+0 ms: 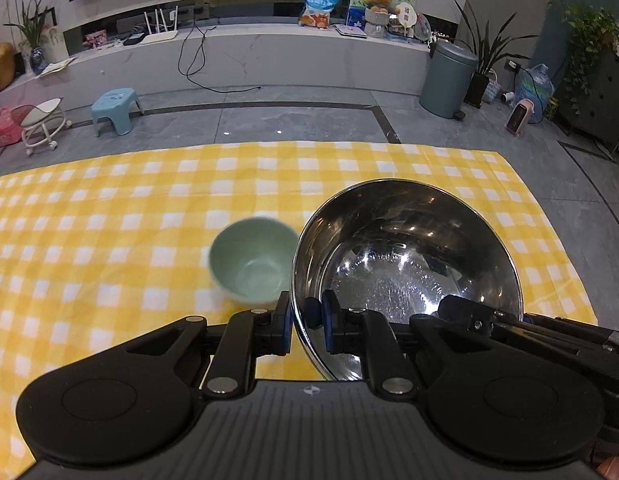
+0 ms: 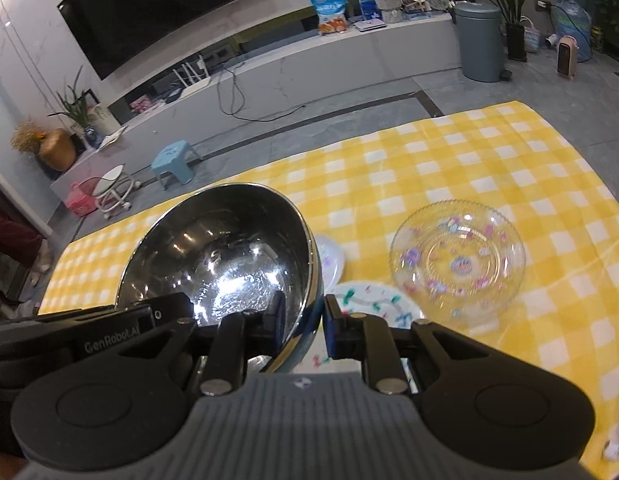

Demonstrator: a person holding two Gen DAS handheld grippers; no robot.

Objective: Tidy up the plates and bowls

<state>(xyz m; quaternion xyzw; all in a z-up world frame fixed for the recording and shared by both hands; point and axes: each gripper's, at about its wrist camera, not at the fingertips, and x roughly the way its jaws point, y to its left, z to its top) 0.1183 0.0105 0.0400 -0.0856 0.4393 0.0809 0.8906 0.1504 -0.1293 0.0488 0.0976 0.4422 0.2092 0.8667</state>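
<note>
A large shiny steel bowl (image 1: 405, 264) is held tilted above the yellow checked cloth (image 1: 109, 220). My left gripper (image 1: 305, 320) is shut on its left rim. My right gripper (image 2: 305, 320) is shut on its right rim; the bowl also shows in the right wrist view (image 2: 221, 252). A small pale green bowl (image 1: 251, 266) sits upright on the cloth just left of the steel bowl. A clear glass bowl with pink flowers (image 2: 457, 264) sits to the right. Two white patterned plates (image 2: 369, 304) lie partly under the steel bowl.
The cloth lies on a grey tiled floor (image 1: 269, 116). Beyond it stand a blue stool (image 1: 115, 110), a grey bin (image 1: 449, 76), a small heater (image 1: 521, 116) and a long low TV shelf (image 1: 269, 52). The other gripper's black body (image 2: 89, 336) shows at left.
</note>
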